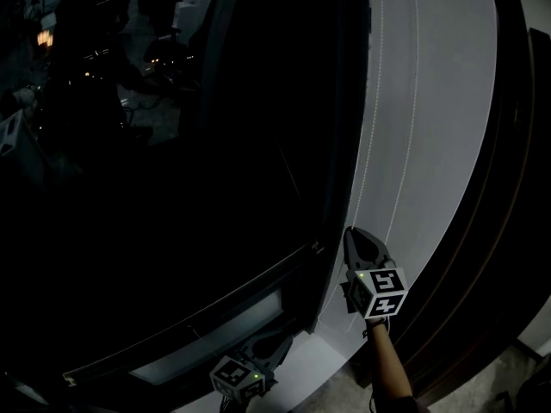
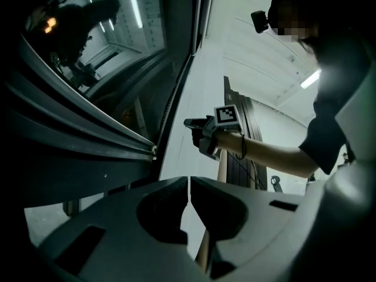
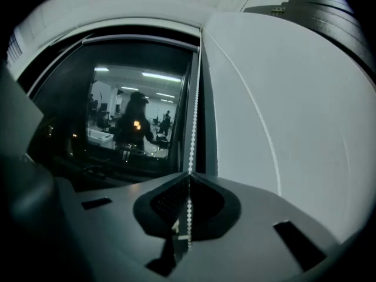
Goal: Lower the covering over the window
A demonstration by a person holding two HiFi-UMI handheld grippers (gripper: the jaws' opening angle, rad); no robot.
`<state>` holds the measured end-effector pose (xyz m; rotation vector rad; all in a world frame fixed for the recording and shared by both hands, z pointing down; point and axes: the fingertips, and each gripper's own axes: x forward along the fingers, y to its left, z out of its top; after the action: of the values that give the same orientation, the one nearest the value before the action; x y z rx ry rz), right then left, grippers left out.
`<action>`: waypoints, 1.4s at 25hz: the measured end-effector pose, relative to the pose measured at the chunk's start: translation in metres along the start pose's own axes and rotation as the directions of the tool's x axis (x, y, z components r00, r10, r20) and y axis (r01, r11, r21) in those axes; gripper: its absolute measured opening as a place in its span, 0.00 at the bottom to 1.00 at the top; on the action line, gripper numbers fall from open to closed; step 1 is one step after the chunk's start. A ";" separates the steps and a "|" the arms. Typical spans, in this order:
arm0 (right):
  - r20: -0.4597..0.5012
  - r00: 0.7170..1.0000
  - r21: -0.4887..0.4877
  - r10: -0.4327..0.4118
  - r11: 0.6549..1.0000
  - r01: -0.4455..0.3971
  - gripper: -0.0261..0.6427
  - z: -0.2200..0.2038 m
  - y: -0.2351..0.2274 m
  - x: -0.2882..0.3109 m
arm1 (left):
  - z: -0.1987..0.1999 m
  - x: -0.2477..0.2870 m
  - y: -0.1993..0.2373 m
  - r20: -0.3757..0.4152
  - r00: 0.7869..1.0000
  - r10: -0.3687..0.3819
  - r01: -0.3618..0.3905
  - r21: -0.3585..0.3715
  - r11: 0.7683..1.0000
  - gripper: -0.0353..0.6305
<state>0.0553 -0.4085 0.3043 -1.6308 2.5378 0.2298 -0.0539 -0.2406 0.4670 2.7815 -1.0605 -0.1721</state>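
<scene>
Two strands of bead chain (image 1: 368,144) hang side by side down the white wall (image 1: 456,101), just right of the window's dark frame (image 1: 344,127). The strand nearer the frame runs straight up beside the frame's edge in the right gripper view (image 3: 192,116). The covering itself can't be made out in this dim light. The window pane (image 1: 215,162) shows as dark glass w/ reflections of a lit room and a standing figure (image 3: 135,125).

Right gripper (image 1: 355,233) points up along the wall, approx level w/ the window's lower corner. Its jaws are pressed together on the bead chain: the beads pass btwn the tips (image 3: 189,176) and drop through the hollow behind them. The person's forearm (image 1: 392,364) reaches up to it from below, marker cube (image 1: 383,292) at the wrist end.

Left gripper (image 1: 287,340) sits lower and to the left, near the frame's bottom rail (image 1: 215,321), well apart from the chain. Its jaws meet w/ only a hairline slit (image 2: 189,179) and nothing btwn them. From that view the right gripper (image 2: 191,123) shows higher up, beside the frame.
</scene>
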 end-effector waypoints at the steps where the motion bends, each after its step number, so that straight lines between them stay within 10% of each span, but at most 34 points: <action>1: -0.019 1.000 0.014 0.005 1.000 -0.004 0.06 -0.013 0.005 -0.007 | 0.000 0.001 -0.003 -0.001 1.000 -0.006 0.006 0.007 1.000 0.06; 12: -0.371 0.922 0.212 0.107 0.977 -0.028 0.06 -0.216 0.077 -0.115 | 0.025 0.037 -0.033 -0.008 0.997 -0.077 0.077 0.084 0.994 0.07; 19: -0.353 0.925 0.244 0.137 0.969 -0.051 0.06 -0.214 0.089 -0.141 | 0.069 0.103 -0.049 0.048 0.978 -0.203 0.193 0.162 0.968 0.20; 25: -0.342 0.929 0.255 0.141 0.966 -0.053 0.06 -0.212 0.089 -0.156 | 0.087 0.126 -0.067 0.057 0.970 -0.237 0.219 0.223 0.950 0.08; 35: -0.333 0.923 0.312 0.191 0.947 -0.083 0.06 -0.212 0.096 -0.177 | 0.081 0.112 -0.058 0.137 0.975 -0.176 0.161 0.114 0.980 0.06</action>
<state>0.0376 -0.2518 0.5505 -1.4909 2.7789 -0.4589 0.0537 -0.2820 0.3708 2.9915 -0.8848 -0.3583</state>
